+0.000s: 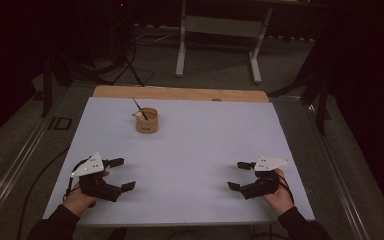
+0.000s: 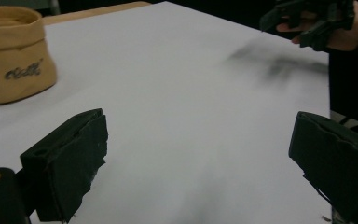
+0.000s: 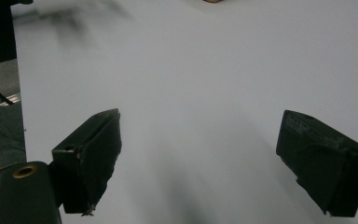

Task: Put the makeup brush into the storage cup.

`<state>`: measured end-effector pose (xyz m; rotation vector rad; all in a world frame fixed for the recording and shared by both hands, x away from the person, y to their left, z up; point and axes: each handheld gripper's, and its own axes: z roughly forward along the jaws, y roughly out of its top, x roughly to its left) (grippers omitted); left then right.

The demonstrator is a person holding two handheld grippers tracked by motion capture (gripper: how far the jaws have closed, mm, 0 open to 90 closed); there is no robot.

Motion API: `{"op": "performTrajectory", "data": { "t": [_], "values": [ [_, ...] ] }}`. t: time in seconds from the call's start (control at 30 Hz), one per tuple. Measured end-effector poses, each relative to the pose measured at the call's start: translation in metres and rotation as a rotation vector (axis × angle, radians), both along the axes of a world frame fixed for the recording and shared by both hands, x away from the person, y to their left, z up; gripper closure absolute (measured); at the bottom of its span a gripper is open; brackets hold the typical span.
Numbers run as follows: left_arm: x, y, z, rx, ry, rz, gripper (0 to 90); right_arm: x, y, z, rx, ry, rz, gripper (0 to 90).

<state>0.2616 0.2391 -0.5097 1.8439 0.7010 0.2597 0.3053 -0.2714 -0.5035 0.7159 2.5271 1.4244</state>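
A small tan pouch [image 1: 146,120] stands upright at the back of the white sheet [image 1: 190,145], with a thin dark stick [image 1: 139,108] and something white poking out of it. The same pouch [image 2: 13,55] sits at the upper left of the left gripper view. My left gripper [image 1: 122,174] rests low at the front left of the sheet, jaws wide apart and nothing between them. At the front right, my right gripper [image 1: 239,175] is open and empty too. Both point toward the middle. The right gripper [image 2: 310,21] also appears far off in the left gripper view.
The white sheet covers a wooden tabletop [image 1: 180,93] whose far edge shows behind it. Beyond the table stand a white table frame [image 1: 217,37] and a dark tripod [image 1: 127,55] on the carpet. A cable [image 1: 40,175] trails off the left side.
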Motion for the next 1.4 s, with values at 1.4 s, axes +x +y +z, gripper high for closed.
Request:
{"op": "performTrajectory", "data": {
  "t": [1.4],
  "values": [
    [-0.013,0.011,-0.011,-0.007,-0.03,0.114,4.3,-0.002,-0.023,-0.005,0.048,-0.011,-0.023,13.7]
  ]
}}
